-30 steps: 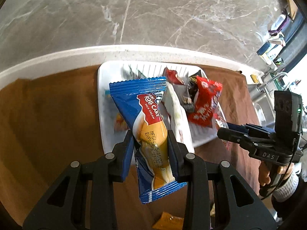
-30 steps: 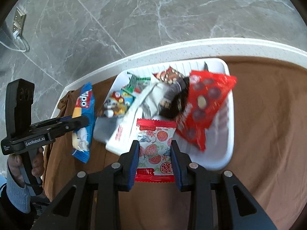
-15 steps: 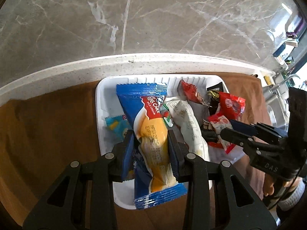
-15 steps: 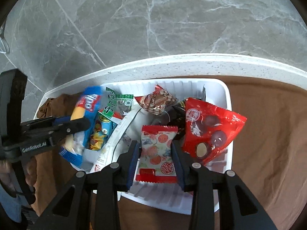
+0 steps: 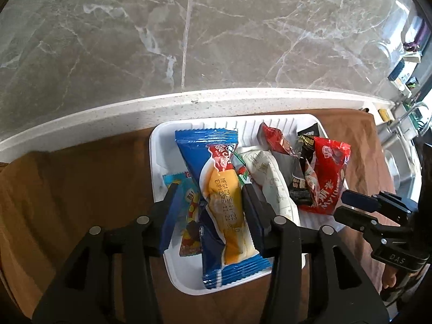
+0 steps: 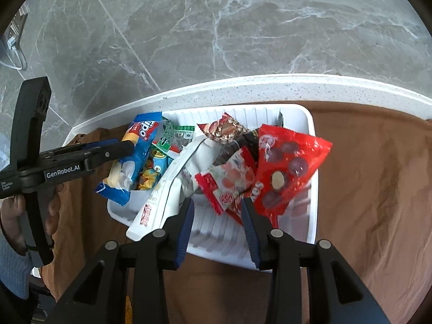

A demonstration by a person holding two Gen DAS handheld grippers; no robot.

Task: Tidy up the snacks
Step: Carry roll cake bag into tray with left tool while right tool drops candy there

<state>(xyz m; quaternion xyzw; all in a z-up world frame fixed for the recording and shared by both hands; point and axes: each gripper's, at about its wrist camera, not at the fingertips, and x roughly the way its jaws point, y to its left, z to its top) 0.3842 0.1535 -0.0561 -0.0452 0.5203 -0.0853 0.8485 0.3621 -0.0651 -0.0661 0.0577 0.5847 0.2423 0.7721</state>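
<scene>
Opening over the white tray [image 5: 158,162], the left gripper [image 5: 209,210] has freed the blue cake packet [image 5: 221,202] at frame centre; the right gripper [image 6: 217,213], jaws apart, has dropped its red-white candy packet [image 6: 229,181] inside too. Both deliveries look done.

A grey marble floor [image 5: 216,27] with pale veins and thin grout lines fills the upper half of both wrist views. Below it curves the speckled white edge of a countertop [image 5: 243,98], and a brown cloth [image 5: 67,189] covers the counter surface – creased, running to the lower corners. At the far right of the left wrist view stand a metal tap [image 5: 405,113] and part of a sink, with bright daylight behind. A small metal fixture [image 6: 13,46] shows at the upper left of the right wrist view.
</scene>
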